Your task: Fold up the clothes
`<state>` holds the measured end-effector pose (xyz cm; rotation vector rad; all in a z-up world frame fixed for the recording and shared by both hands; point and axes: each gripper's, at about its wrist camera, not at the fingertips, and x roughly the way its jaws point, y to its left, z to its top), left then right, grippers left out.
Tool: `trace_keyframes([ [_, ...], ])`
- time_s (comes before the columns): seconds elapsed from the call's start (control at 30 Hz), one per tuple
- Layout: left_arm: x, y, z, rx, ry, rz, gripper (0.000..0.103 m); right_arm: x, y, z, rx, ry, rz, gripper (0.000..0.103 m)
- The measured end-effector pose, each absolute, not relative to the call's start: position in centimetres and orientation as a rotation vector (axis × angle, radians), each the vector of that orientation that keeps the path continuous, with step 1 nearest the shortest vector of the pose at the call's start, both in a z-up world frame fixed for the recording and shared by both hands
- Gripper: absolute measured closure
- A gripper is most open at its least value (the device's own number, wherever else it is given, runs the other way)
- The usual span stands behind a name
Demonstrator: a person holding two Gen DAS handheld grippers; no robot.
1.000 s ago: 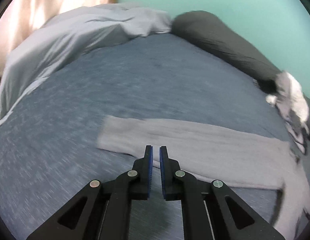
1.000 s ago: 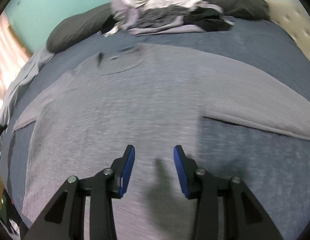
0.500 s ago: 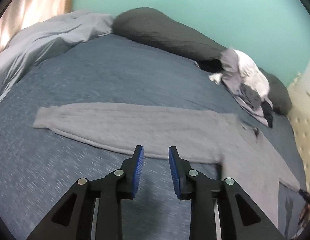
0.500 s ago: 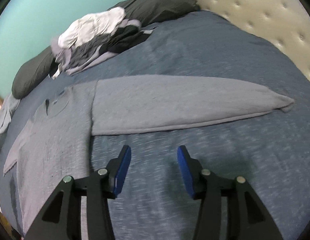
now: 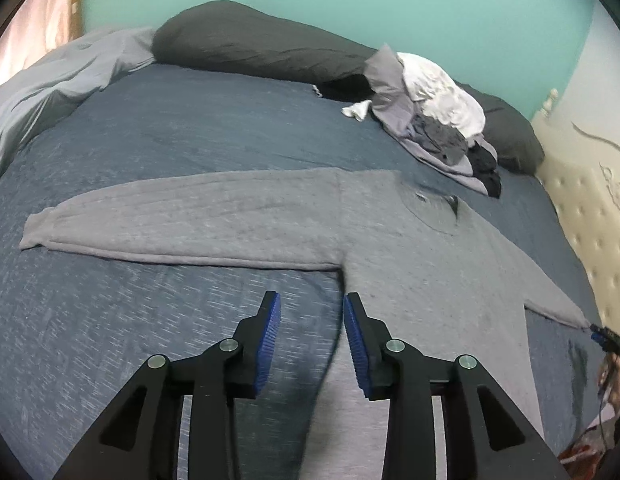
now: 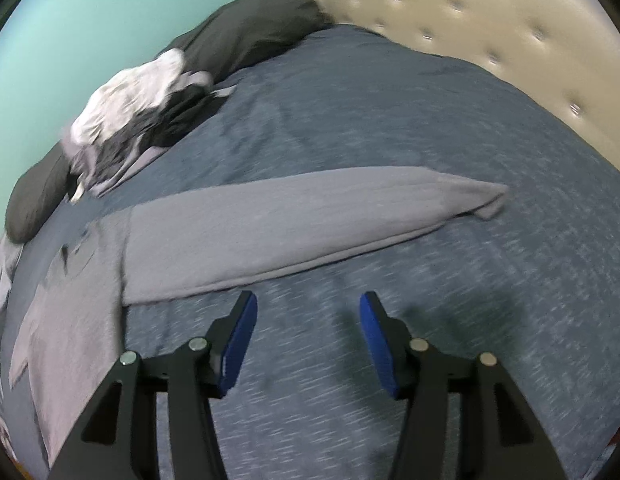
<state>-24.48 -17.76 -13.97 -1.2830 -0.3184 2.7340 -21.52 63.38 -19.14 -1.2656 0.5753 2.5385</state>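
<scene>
The grey sweater (image 5: pixel 390 240) lies flat, front down, on the blue bedspread (image 5: pixel 190 140) with both sleeves spread straight out, so the sleeves look like the next thing to fold in. Both sets of tongs have just been opening and grip nothing — the left gripper (image 5: pixel 312 340) hangs over the armpit side of its sleeve (image 5: pixel 182 220), the right gripper (image 6: pixel 308 340) over bare bedspread just short of its sleeve (image 6: pixel 310 220). I'd go for each cuff, pinch only the sleeve, and carry it straight across the body so nothing bunches — that far cuff (image 6: pixel 490 200) already looks a bit curled.
</scene>
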Motion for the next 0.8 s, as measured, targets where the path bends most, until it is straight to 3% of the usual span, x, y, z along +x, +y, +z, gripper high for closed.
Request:
trace_keyframes([
  [0.3,-25.0,-13.8,-15.4,-1.342,-0.299,2.696,0.059,-21.9,69.8,-20.4,-1.229,0.594,2.455,0.048],
  [0.43,-24.8,-12.2,-16.4,-1.345,-0.321,2.686,0.043,-22.5,71.3,-21.1,-1.225,0.587,2.446,0.048],
  [0.8,-24.4,-8.4,-17.6,-1.377,-0.288,2.652,0.042,-23.9,75.9,-22.3,-1.195,0.664,2.412,0.046],
])
